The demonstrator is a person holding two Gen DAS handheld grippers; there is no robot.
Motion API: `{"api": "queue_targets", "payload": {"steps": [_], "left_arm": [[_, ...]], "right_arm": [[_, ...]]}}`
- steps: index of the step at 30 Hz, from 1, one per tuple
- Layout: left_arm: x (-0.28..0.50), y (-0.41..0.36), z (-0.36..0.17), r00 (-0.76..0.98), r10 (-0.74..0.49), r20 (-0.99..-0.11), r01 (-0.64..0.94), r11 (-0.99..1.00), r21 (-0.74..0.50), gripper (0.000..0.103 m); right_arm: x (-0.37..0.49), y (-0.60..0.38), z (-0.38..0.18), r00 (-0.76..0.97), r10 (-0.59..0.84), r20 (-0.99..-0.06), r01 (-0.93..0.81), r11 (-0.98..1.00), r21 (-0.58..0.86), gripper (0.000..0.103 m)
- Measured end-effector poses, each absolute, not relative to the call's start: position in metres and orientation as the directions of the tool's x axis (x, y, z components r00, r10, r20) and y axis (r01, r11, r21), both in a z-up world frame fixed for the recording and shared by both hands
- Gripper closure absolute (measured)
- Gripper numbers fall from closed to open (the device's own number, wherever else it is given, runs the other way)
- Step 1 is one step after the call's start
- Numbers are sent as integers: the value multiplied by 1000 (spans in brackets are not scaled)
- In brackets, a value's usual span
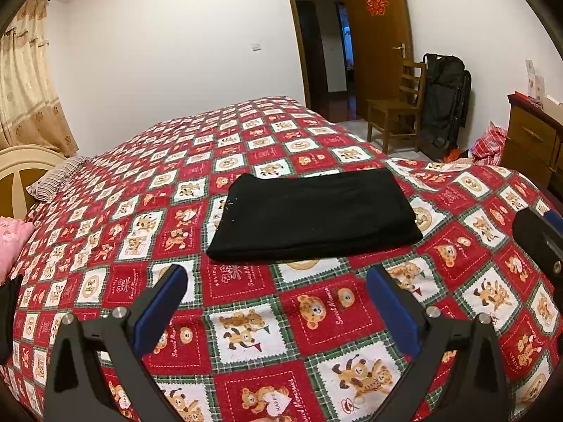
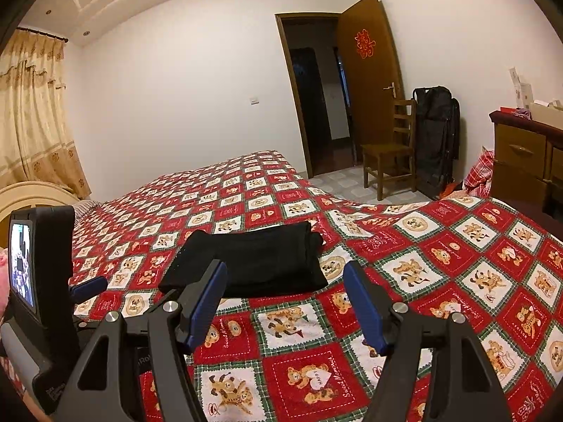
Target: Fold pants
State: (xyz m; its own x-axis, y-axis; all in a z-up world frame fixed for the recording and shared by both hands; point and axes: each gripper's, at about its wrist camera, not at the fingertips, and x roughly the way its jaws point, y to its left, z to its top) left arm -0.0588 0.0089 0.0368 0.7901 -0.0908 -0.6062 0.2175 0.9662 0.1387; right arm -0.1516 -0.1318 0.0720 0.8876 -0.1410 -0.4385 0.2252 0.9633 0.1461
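Black pants (image 1: 313, 214) lie folded into a flat rectangle on the red patchwork bedspread (image 1: 246, 316). They also show in the right wrist view (image 2: 253, 263). My left gripper (image 1: 278, 285) is open and empty, held just short of the pants' near edge. My right gripper (image 2: 285, 281) is open and empty, above the bedspread near the pants' front edge. The left gripper's body (image 2: 38, 281) shows at the left of the right wrist view. Part of the right gripper (image 1: 542, 242) shows at the right edge of the left wrist view.
A wooden chair (image 1: 397, 105) and a black bag (image 1: 443, 102) stand by the open door (image 1: 380, 42). A wooden dresser (image 1: 535, 140) is at the right. A striped pillow (image 1: 56, 179) and headboard (image 1: 21, 172) are at the left.
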Motion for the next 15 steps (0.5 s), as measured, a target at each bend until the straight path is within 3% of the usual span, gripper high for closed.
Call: {"api": "queue_targets", "payload": {"steps": [15], "left_arm": [[-56, 11, 35, 792, -78, -606, 206, 968, 145, 0]], "right_arm": [[-150, -132, 70, 885, -140, -444, 226, 963, 147, 33]]}}
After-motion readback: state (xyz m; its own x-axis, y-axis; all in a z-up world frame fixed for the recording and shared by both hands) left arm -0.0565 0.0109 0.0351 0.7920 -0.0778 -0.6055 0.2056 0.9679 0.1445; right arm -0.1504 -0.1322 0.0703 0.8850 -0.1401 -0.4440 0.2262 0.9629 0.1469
